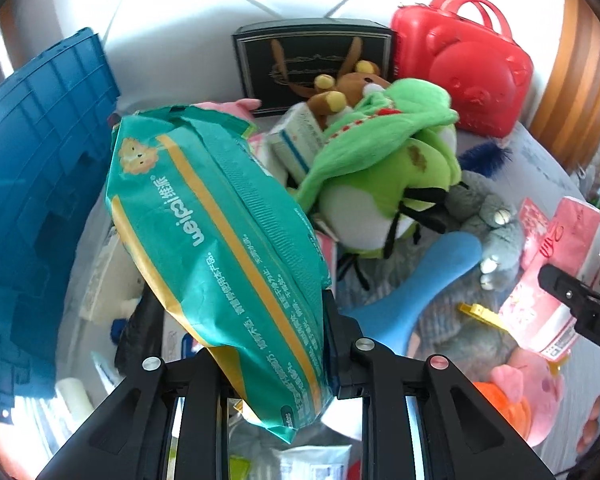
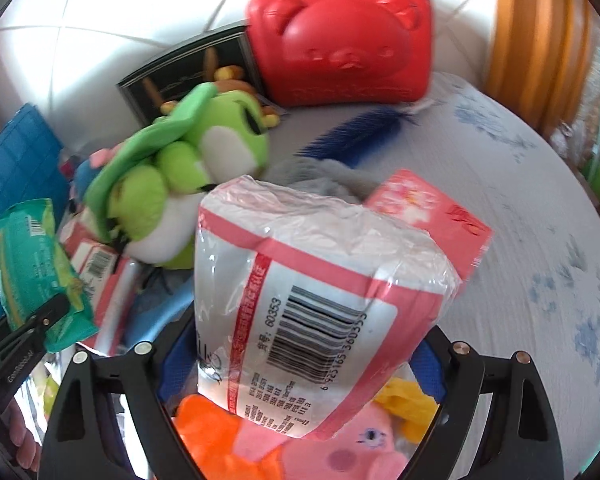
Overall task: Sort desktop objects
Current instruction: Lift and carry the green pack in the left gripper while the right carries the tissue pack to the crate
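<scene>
My left gripper point(image 1: 236, 312) is shut on a teal and yellow pack of wet wipes point(image 1: 216, 240), held tilted above the pile. The right wrist view shows the same pack point(image 2: 32, 264) at the left edge. My right gripper point(image 2: 304, 332) is shut on a pink and white plastic-wrapped tissue pack point(image 2: 300, 280), barcode side up and lifted off the table. In the left wrist view this tissue pack point(image 1: 556, 272) is at the right, with one black finger point(image 1: 560, 284) on it. A second pink pack point(image 2: 428, 216) lies behind it.
A blue crate point(image 1: 32, 200) stands on the left. At the back are a red bear-faced case point(image 2: 340, 40) and a black box point(image 1: 312, 56). A green frog plush point(image 1: 384, 168), grey plush point(image 1: 492, 216), pink pig plush point(image 2: 340, 452), blue scoop point(image 1: 420, 288) and blue feather point(image 2: 360, 128) crowd the table.
</scene>
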Demonstrator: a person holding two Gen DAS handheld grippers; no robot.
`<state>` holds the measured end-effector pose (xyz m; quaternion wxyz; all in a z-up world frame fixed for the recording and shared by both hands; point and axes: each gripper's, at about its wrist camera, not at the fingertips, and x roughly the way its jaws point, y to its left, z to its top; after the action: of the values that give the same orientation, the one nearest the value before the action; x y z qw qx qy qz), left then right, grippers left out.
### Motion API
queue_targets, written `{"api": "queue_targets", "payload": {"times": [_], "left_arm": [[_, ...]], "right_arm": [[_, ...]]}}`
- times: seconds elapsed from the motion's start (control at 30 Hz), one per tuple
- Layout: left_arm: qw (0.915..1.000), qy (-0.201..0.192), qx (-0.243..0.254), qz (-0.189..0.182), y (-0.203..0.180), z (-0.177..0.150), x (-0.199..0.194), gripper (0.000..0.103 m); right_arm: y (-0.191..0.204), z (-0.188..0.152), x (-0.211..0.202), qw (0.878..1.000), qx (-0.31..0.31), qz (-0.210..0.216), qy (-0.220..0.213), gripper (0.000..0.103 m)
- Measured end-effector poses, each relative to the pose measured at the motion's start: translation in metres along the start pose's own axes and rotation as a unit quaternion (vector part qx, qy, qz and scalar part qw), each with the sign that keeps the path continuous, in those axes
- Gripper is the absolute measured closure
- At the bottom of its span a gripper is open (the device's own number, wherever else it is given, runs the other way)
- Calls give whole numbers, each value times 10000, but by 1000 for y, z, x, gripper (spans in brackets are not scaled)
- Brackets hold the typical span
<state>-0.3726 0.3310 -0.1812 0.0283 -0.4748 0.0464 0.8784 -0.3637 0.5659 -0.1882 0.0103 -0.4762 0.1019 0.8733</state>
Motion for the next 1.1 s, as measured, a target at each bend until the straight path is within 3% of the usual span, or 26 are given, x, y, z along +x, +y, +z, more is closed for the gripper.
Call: {"api": "queue_targets", "payload": {"times": [0.1,0.2,0.4,0.7,1.1], "left_arm": [[9999,-63,-144,47,6,0,1,70],[9996,-119,-225,-110,5,1,3,82],[9979,-611,-19,202,-1,4,-25,84],[9950,-888,-111,446,16,-3,-75,84],[9884,-1047,-535,959,58,-56,-143,84]], "right_arm": [[15,5,6,9996,-207,212,33,13],[29,7,10,9986,-391,343,65,13],[48,13,0,9962,-662,552,-90,13],[80,13,-57,9899,-1039,748,-614,13],[136,-12,-121,9708,-1819,1173,-1039,13]]}}
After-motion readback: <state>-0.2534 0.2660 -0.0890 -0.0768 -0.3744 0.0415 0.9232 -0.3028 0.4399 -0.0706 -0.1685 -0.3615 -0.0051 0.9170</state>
